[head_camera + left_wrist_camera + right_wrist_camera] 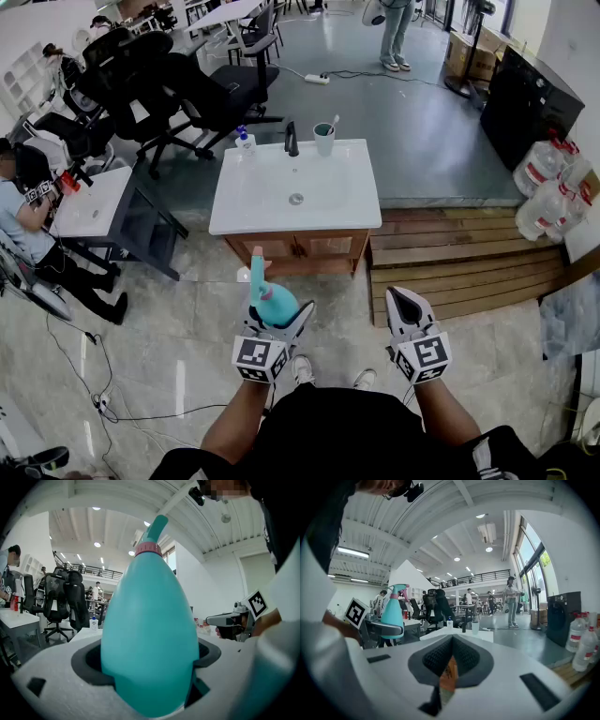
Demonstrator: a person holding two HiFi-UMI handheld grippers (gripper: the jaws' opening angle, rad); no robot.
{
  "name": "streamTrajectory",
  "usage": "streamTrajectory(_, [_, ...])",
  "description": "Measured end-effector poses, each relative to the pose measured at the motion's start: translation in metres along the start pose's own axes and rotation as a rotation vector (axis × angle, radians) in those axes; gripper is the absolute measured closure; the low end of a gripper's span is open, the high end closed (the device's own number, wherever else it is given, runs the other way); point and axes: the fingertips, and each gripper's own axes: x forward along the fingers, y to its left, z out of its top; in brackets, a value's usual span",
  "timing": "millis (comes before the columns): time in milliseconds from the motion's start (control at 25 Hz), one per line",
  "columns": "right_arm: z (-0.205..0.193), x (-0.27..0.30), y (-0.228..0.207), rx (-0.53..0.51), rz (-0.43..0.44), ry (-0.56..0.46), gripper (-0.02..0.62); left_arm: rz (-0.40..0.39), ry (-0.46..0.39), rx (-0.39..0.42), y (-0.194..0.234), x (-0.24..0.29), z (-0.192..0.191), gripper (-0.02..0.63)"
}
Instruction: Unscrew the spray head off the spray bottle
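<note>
We hold the teal spray bottle (273, 302) pinched in our left claw (278, 313), in the air just in front of the white sink worktop (358, 202) (spray head (156, 528) on, pointing up). Our right claw (402, 304), pressed together, hovers alongside, equally short of the worktop.

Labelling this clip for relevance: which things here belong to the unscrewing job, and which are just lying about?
Job: teal plastic spray bottle, its spray head, left gripper gripping it, shut right gripper.
Idle: white washbasin cabinet, green cup, black office chairs, clear water jugs.
</note>
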Motion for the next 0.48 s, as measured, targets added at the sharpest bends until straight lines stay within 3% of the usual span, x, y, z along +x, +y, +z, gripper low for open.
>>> streamTrajectory(480, [0.01,0.014,0.009,-0.03,-0.052,-0.04,0.591,-0.051,-0.026,-0.06,0.018,-0.002,0.011,0.132])
